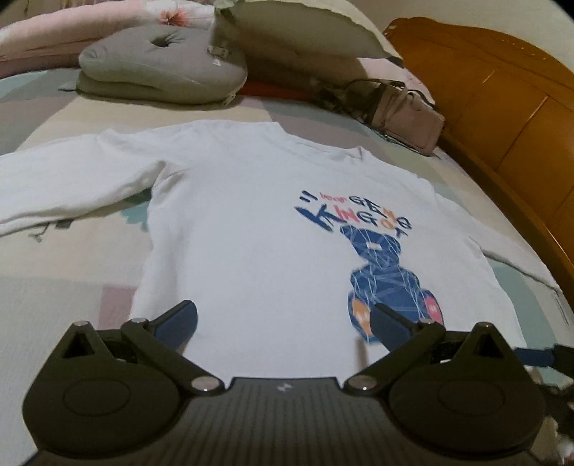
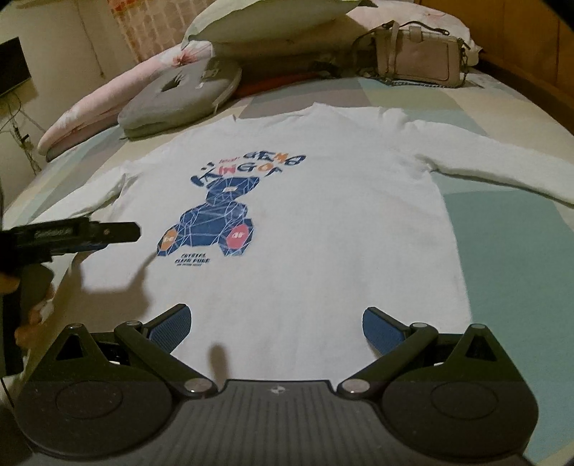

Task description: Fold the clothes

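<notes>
While spread flat and print-up across the patchwork bedspread (image 2: 502, 229), white long-sleeved shirt (image 2: 323, 229), collar toward the pillows, hem nearest both cameras, sleeves thrown out to either side. Beyond the collar: pale pillow (image 2: 265, 21), grey ring cushion (image 2: 179, 96), pink handbag (image 2: 419, 61); wooden headboard (image 1: 502, 118) along one edge of the bed.

Left gripper (image 1: 283, 322) released, blue pads wide apart, hovering over the hem at the bear print's side, grasping nothing. Right gripper (image 2: 276, 324) likewise released, poised over the hem further toward the plain side, nothing between its pads. Left tool also visible from the side in the right wrist view, apparently above the cloth, not on it.

Likely step in hand: a first grasp for a fold, nothing folded yet. For doing it well: lower each tool until one finger slides under the edge, pinch both layers together, not the top layer alone. Keep the two pinches level so the fold line runs straight. Lift only enough to clear the bedspread; drag and the cloth below could bunch. Sleeves probably best laid inward across the body before any hem-to-collar fold.

Smallest detail: small lettering (image 2: 188, 261) under the bear, too blurred to read.
</notes>
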The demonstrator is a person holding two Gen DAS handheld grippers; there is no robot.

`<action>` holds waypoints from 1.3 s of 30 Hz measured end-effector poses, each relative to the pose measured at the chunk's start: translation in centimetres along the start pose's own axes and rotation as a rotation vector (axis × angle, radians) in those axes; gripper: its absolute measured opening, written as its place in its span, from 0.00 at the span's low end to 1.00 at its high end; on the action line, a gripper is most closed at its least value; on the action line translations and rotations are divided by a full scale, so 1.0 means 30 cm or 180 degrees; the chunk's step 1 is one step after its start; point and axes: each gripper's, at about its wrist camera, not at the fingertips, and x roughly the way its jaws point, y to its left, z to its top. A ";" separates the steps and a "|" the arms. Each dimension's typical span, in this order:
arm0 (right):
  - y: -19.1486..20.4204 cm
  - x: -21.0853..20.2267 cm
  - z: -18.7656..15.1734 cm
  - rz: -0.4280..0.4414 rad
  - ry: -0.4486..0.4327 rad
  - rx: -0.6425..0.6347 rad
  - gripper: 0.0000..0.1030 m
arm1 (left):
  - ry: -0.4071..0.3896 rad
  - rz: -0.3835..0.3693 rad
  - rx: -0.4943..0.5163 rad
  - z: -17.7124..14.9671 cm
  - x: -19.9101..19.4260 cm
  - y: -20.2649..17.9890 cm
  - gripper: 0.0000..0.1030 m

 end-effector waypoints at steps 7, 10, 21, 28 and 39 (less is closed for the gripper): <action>0.028 0.009 -0.010 0.0010 0.0040 -0.0118 1.00 | -0.0353 0.0214 0.0082 0.162 -0.027 0.069 0.99; 0.024 0.017 -0.010 -0.0021 0.0072 -0.0115 1.00 | -0.0457 0.0524 0.0079 0.265 0.022 0.159 0.99; 0.023 0.019 -0.008 -0.0018 0.0108 -0.0135 1.00 | -0.0118 0.1283 0.0206 0.218 0.124 0.326 0.99; 0.024 0.019 -0.008 -0.0017 0.0113 -0.0123 1.00 | -0.0354 0.1311 0.0106 0.282 0.006 0.356 0.99; 0.015 0.012 -0.004 0.0061 0.0116 -0.0066 1.00 | -0.0255 0.1933 -0.0430 0.216 -0.029 0.618 1.00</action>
